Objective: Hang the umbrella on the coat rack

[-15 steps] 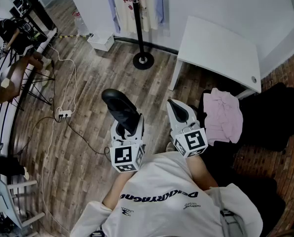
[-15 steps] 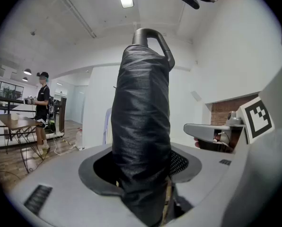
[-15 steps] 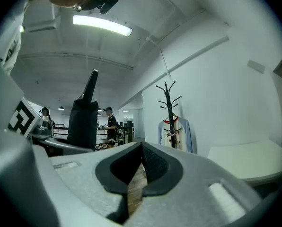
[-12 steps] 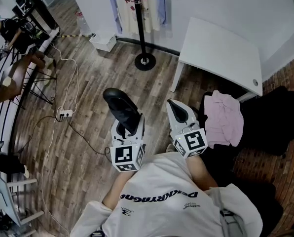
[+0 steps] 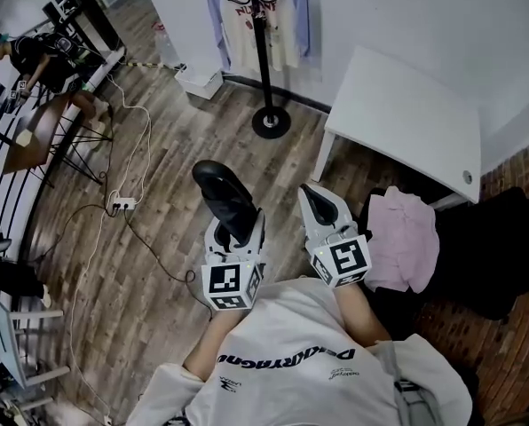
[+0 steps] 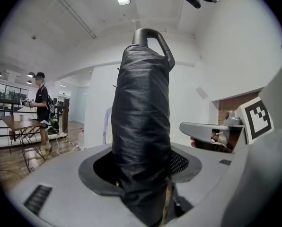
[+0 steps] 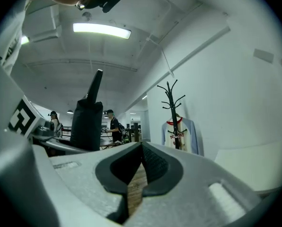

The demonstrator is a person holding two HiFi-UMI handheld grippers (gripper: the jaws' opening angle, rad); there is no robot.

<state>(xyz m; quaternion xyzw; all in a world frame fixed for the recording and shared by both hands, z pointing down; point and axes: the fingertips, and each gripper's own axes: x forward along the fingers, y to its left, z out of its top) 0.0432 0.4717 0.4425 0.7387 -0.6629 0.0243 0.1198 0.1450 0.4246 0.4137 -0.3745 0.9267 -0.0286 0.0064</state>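
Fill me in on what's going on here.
A person holds a claw in each hand. The left claw is shut on a folded black umbrella, which stands up out of its jaws. The right claw is shut and empty. The coat rack stands ahead by the wall with a shirt on it. The umbrella is some way short of it and not yet hung.

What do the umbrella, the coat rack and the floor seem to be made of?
Umbrella: black synthetic fabric, likely nylon or polyester; creased and slightly glossy.
Coat rack: probably black painted metal; thin pole, round flat base.
Floor: wood-look planks, matte; real wood or laminate cannot be told.
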